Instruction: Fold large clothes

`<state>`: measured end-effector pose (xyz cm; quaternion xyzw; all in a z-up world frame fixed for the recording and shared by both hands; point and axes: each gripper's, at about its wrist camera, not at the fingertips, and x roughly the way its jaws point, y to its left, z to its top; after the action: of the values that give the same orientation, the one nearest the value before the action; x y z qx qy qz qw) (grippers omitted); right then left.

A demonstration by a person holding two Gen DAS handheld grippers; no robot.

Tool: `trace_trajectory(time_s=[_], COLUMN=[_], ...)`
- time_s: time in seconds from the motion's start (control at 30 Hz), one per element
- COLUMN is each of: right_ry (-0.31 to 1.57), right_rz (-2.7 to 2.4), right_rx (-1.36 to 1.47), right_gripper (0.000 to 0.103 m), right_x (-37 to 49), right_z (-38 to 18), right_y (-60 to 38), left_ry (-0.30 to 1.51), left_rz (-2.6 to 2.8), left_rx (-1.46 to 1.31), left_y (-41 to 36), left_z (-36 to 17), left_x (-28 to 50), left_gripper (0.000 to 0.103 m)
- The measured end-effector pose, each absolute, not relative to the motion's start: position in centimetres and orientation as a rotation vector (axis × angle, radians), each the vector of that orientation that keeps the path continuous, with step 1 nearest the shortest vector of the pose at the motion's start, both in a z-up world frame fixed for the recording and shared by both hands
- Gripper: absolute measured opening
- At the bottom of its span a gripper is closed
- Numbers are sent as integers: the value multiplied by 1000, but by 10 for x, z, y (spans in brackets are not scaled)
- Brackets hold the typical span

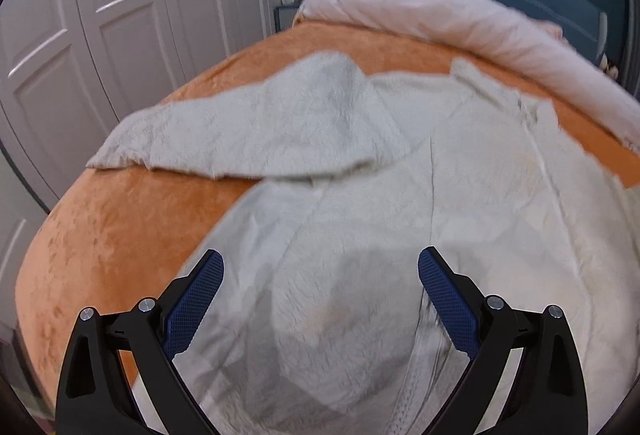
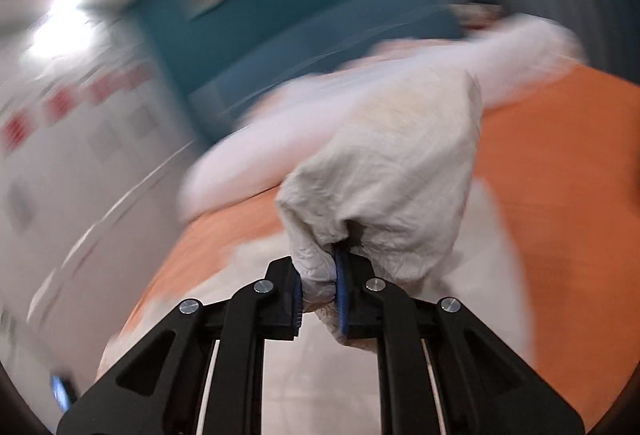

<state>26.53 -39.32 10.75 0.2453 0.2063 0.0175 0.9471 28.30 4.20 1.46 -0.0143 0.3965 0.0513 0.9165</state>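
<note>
bare orange bedspread (image 1: 120, 235) left, rolled duvet (image 1: 460, 11) beyond

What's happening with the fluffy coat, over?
Right gripper shut on coat cuff. Left gripper open above coat. Coat spread on orange bedcover. Nothing blocking.

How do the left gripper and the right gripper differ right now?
The left gripper has its jaws spread wide, while the right gripper is clamped shut. The left one holds nothing, only hovering above the white garment spread on the orange bedcover; the right one pinches a bunched fold of that garment and lifts it. Both have black frames and blue textured pads.
</note>
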Motion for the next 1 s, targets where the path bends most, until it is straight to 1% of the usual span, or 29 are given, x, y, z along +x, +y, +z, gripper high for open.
trace_trajectory(time_s=[0.03, 0.07, 0.1, 0.17, 0.23, 0.33, 0.43, 0.5, 0.57, 0.6, 0.63, 0.67, 0.7, 0.73, 0.77, 0.83, 0.9, 0.93, 1.0], right_ry=[446, 498, 534, 570, 587, 614, 655, 681, 691, 701, 709, 721, 738, 754, 742, 669, 666, 699, 861], right_rz=[129, 237, 268, 289, 296, 194, 24, -95, -154, -197, -216, -224, -224, -216, -201, -166, -162, -178, -184], right_rx=[466, 420, 368, 285, 266, 304, 356, 406, 469, 496, 508, 517, 518, 516, 523, 496, 465, 456, 488], right_gripper=[21, 44, 59, 59, 59, 59, 58, 56, 54, 49, 45, 31, 11, 0, 0, 0, 0, 0, 0], right_x=[280, 297, 304, 302, 285, 245, 224, 214, 211, 213, 217, 223, 230, 238, 240, 243, 246, 253, 275], right_z=[107, 97, 87, 68, 57, 44, 34, 26, 13, 7, 1, -3, -7, -9, -6, 12, 11, 0, -43], right_y=[-360, -316, -282, -238, -223, -260, -319, -359, -388, -402, -410, -415, -416, -411, -410, -396, -390, -392, -395], left_ry=[802, 788, 778, 784, 790, 805, 868, 949, 982, 995, 997, 997, 1001, 997, 973, 893, 827, 822, 889], left_rz=[99, 89, 70, 26, -35, -139, -176, -213, -227, -224, -223, -222, -232, -255, -260, -260, -251, -233, -204], left_rx=[-44, -64, -95, -163, -241, -333, -323, -369, -417, -434, -433, -422, -407, -391, -375, -339, -309, -285, -265], left_y=[44, 46, 48, 50, 51, 35, 11, -8, -19, -27, -31, -37, -42, -48, -50, -48, -43, -43, -42], left_z=[19, 24, 29, 37, 42, 44, 26, 2, -13, -18, -22, -25, -27, -28, -25, -12, -2, -4, -26], left_x=[284, 286, 289, 296, 306, 327, 349, 370, 385, 392, 397, 402, 406, 409, 409, 406, 400, 401, 407], left_gripper=[96, 96, 96, 96, 96, 97, 98, 97, 91, 79, 63, 51, 24, 6, 3, 2, 2, 2, 2])
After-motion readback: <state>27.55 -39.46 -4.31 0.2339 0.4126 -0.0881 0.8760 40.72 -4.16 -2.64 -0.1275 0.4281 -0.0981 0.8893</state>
